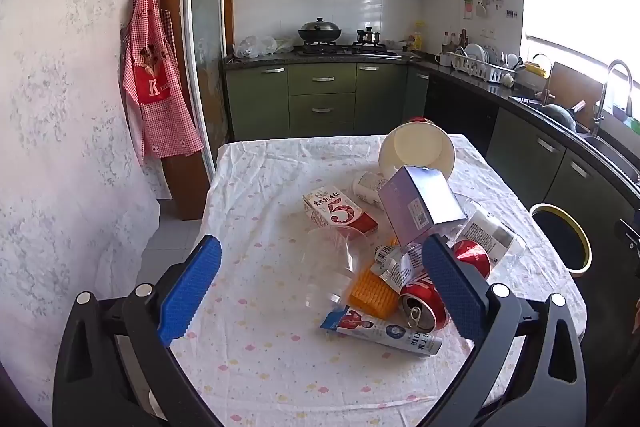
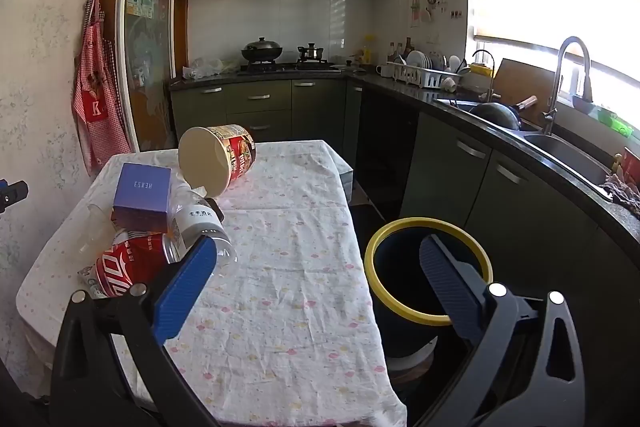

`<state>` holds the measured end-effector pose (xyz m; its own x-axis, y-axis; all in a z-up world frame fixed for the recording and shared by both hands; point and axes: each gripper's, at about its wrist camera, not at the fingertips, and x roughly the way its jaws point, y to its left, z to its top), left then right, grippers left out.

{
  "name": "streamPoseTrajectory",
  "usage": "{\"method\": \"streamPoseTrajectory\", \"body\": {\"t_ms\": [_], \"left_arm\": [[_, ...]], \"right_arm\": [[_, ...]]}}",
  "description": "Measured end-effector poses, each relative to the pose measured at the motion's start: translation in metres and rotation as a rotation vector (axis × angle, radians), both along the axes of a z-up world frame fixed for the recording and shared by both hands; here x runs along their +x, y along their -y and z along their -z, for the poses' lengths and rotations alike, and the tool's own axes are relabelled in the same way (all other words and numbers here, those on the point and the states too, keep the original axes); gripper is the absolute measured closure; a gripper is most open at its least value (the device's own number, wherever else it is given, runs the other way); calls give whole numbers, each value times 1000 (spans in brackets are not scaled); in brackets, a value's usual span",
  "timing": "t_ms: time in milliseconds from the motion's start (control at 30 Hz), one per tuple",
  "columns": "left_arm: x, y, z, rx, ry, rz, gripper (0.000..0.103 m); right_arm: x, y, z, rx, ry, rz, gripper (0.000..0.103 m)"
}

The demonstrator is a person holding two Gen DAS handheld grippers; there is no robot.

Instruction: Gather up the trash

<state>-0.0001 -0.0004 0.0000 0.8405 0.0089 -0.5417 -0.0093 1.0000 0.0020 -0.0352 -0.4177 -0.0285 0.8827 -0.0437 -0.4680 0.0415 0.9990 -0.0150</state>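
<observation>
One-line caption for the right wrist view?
Open right tool over the table, trash pile left, bin right.

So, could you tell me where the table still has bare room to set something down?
Bare cloth runs along the table's bin-side edge, between the clear bottle and the yellow-rimmed bin, and at the near end. The far corner beside the apron wall is free. It is crowded around the purple box and cans.
</observation>
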Motion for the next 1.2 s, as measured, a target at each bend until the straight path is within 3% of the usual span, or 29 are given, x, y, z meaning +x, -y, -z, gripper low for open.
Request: {"method": "streamPoseTrajectory", "body": {"t_ms": [1200], "left_arm": [[2,6,1,-1,-10,20,4]], "right_arm": [[8,0,11,-1,-7,4,6]]}}
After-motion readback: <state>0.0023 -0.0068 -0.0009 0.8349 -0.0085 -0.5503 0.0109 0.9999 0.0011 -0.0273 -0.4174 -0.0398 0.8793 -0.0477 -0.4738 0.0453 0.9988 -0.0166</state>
